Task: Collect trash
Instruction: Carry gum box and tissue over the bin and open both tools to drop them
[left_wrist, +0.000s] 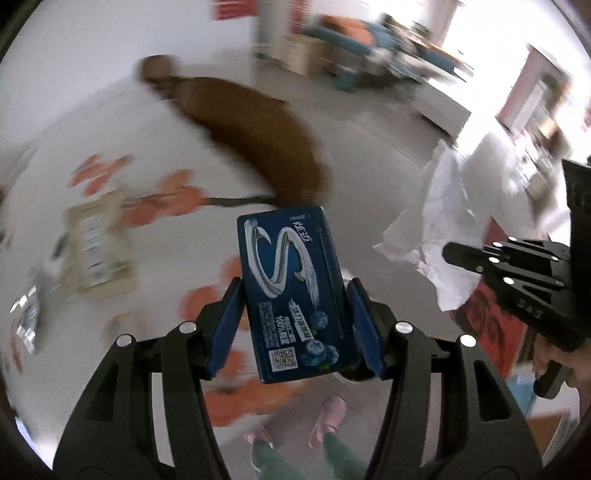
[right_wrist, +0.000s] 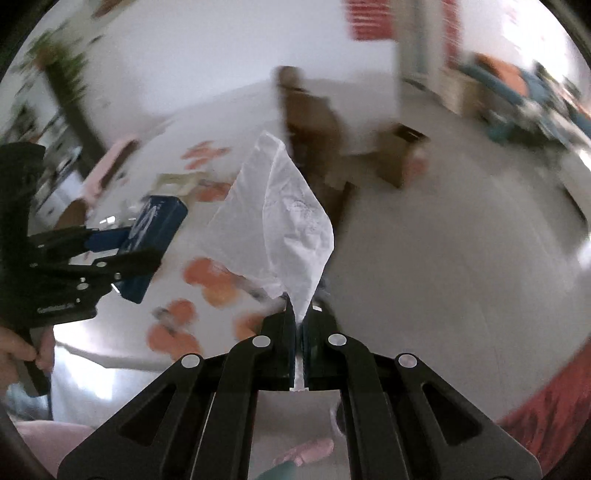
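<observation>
Blue gum box (left_wrist: 297, 291) upright, long axis running forward between the left gripper (left_wrist: 295, 295) pads, gripped at half spread, right gripper (right_wrist: 300, 310) clenched on crumpled white paper (right_wrist: 284, 221)

Both grippers matte black plastic w/ triangular cutouts in the linkage arms & round silver screw heads at the pivots. Left gripper (left_wrist: 295, 295) has blue pads (left_wrist: 225, 325) on the inner finger faces; right gripper (right_wrist: 299, 314) looks dark inside, small moulded lettering on its side, unreadable. Person wears green trousers (left_wrist: 343, 458) & pink shoes (left_wrist: 328, 421).
</observation>
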